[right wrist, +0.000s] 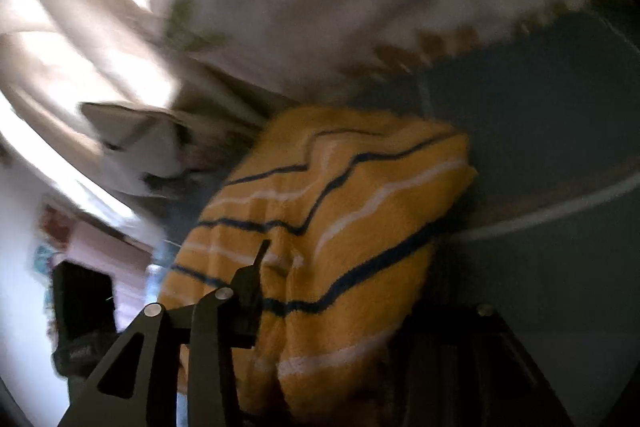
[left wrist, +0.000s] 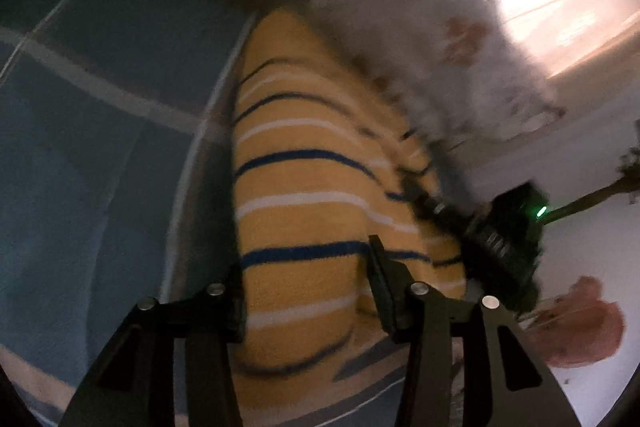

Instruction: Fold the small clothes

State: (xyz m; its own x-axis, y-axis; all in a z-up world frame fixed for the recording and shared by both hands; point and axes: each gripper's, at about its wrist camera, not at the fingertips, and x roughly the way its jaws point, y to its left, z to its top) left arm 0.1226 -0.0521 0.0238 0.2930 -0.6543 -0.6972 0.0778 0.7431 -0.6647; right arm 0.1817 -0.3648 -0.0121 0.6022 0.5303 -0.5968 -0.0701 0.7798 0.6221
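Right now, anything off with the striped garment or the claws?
Nothing damaged. The yellow striped garment sits bunched and rumpled on the blue bedspread, its stripes kinked. Both views are motion-blurred.

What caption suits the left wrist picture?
Left claw straddling a yellow striped garment on blue bedding.

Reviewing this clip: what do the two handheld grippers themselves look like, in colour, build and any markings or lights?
Both are matte black. The left gripper has angular linkage arms with triangular cut-outs, round silver pivot pins, and flat, slab-like fingers. The right gripper shows the same black linkage and silver pins; from the left wrist view its body carries a small green light. Lettering on it is too blurred to read. No sleeves or hands show.
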